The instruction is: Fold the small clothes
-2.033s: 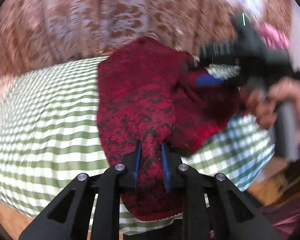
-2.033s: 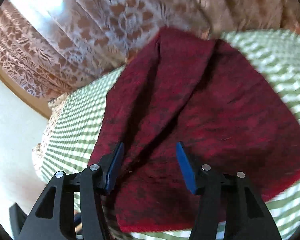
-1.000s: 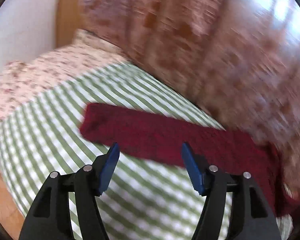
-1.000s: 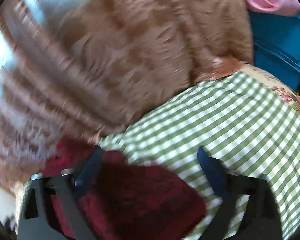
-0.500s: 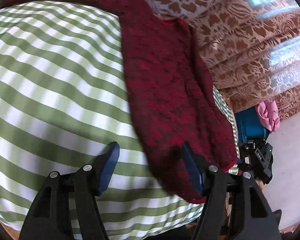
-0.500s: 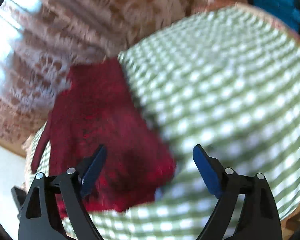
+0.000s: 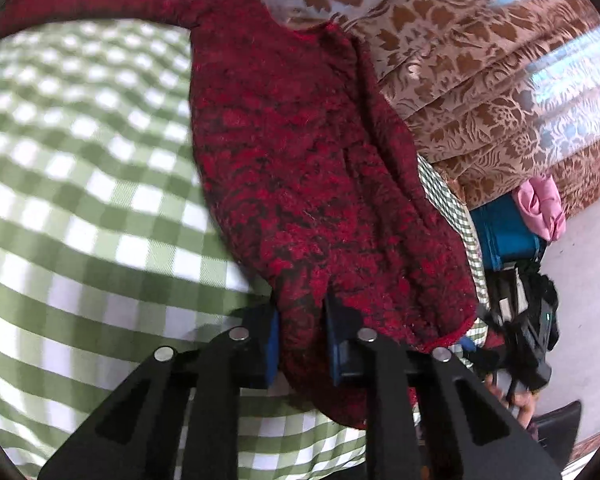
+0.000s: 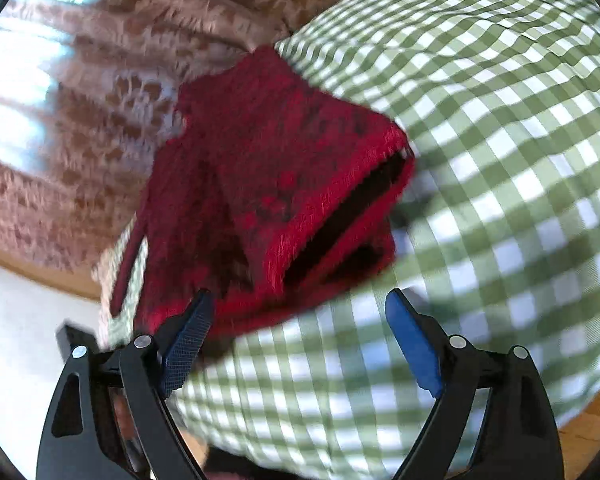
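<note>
This is a home, most likely a living room or bedroom. A green-and-white checked cotton cloth covers the table, and behind it at 1 o'clock hangs a heavy brown curtain with a woven leaf pattern, daylight glowing through it. At 3 o'clock a crumpled pink fabric bundle sits atop a blue box on a pale floor.

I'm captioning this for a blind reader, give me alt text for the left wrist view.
The left gripper pinches the near edge of a dark red sweater spread on a green checked cloth. Patterned brown curtains hang behind.
</note>
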{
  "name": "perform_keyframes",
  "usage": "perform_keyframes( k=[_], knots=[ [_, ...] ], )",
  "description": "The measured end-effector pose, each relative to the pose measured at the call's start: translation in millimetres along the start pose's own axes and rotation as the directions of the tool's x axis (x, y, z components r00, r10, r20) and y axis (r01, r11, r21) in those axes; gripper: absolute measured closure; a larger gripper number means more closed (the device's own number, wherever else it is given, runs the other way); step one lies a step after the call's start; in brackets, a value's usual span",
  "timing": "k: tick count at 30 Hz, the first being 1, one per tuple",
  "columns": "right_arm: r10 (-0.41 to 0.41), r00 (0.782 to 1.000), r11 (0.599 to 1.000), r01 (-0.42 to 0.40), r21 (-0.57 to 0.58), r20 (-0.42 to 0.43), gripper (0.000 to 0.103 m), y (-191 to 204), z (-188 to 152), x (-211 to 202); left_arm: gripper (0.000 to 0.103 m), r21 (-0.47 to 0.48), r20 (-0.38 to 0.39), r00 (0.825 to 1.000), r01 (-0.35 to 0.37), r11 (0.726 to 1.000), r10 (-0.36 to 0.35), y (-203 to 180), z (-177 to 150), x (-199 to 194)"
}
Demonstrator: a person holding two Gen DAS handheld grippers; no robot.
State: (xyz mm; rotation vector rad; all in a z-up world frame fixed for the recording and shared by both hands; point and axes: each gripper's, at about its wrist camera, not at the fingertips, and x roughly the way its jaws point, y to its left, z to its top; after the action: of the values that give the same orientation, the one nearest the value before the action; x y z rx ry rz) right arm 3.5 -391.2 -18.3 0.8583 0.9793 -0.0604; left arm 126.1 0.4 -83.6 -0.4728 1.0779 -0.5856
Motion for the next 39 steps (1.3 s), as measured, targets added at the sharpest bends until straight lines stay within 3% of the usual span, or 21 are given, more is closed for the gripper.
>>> perform_keyframes(
  k=[1,2,3,4,10,15,17,18,19,21,23,25,30,33,35,36,37,39],
  knots=[
    [-0.025,1.0,0.999,0.026,-0.02,0.003,0.055,6,3,7,0.088,0.017,0.011,1.0,-0.01,1.0,0.009,-1,1,-9],
    [-0.063,0.998,0.996,0.062,-0.064,-0.005,0.068,15,4,14,0.088,0.032,0.021,1.0,-0.021,0.999,0.02,-3,4,-18],
    [-0.141,0.99,0.983,0.136,-0.119,-0.031,0.079,30,2,22,0.088,0.052,0.039,0.999,-0.033,0.998,0.031,-6,8,-33],
    [-0.143,0.989,0.979,0.135,-0.152,-0.037,0.083,37,0,22,0.089,0.062,0.048,0.998,-0.04,0.997,0.038,-7,11,-42],
    [-0.056,0.985,0.935,-0.006,-0.355,-0.165,0.086,85,-48,3,0.089,0.157,0.09,0.988,-0.141,0.978,0.128,-2,9,-123],
    [-0.087,0.957,0.905,-0.041,-0.423,-0.278,0.086,86,-92,5,0.084,0.173,0.013,0.957,-0.288,0.942,0.29,31,-26,-123],
    [-0.099,0.951,0.908,-0.034,-0.416,-0.294,0.082,81,-92,6,0.076,0.119,-0.023,0.913,-0.401,0.908,0.407,57,-39,-111],
    [-0.096,0.946,0.911,-0.041,-0.41,-0.308,0.074,80,-90,4,0.073,0.078,-0.03,0.905,-0.421,0.904,0.424,66,-41,-109],
    [-0.088,0.939,0.913,-0.058,-0.404,-0.333,0.061,79,-87,1,0.065,0.042,-0.019,0.912,-0.41,0.911,0.411,72,-42,-112],
    [-0.074,0.935,0.903,-0.085,-0.421,-0.346,0.047,80,-87,-15,0.06,-0.003,0.03,0.922,-0.386,0.922,0.386,74,-41,-122],
    [-0.073,0.935,0.886,-0.099,-0.452,-0.348,0.044,83,-85,-33,0.059,0.002,0.075,0.92,-0.386,0.922,0.385,67,-36,-126],
    [-0.055,0.942,0.887,-0.105,-0.449,-0.33,0.034,80,-84,-50,0.059,0.019,0.107,0.925,-0.369,0.929,0.365,58,-31,-126],
    [-0.036,0.974,0.915,-0.058,-0.4,-0.223,0.026,74,-71,-68,0.048,0.127,0.159,0.938,-0.329,0.936,0.308,17,-33,-109],
    [-0.11,0.982,0.918,0.041,-0.395,-0.152,0.026,68,-63,-50,0.047,0.188,0.148,0.949,-0.304,0.934,0.279,-6,-39,-89],
    [-0.204,0.97,0.883,0.125,-0.452,-0.131,0.052,69,-66,-30,0.046,0.209,0.13,0.955,-0.29,0.934,0.267,-18,-43,-74],
    [-0.257,0.958,0.851,0.16,-0.5,-0.13,0.071,73,-69,-19,0.046,0.216,0.123,0.956,-0.289,0.933,0.267,-22,-46,-68],
    [-0.261,0.956,0.834,0.152,-0.53,-0.136,0.085,77,-73,-15,0.046,0.224,0.112,0.956,-0.288,0.931,0.269,-25,-49,-62],
    [-0.241,0.965,0.804,0.136,-0.58,-0.108,0.091,87,-73,-22,0.046,0.237,0.092,0.956,-0.292,0.926,0.278,-29,-55,-53]
  ],
)
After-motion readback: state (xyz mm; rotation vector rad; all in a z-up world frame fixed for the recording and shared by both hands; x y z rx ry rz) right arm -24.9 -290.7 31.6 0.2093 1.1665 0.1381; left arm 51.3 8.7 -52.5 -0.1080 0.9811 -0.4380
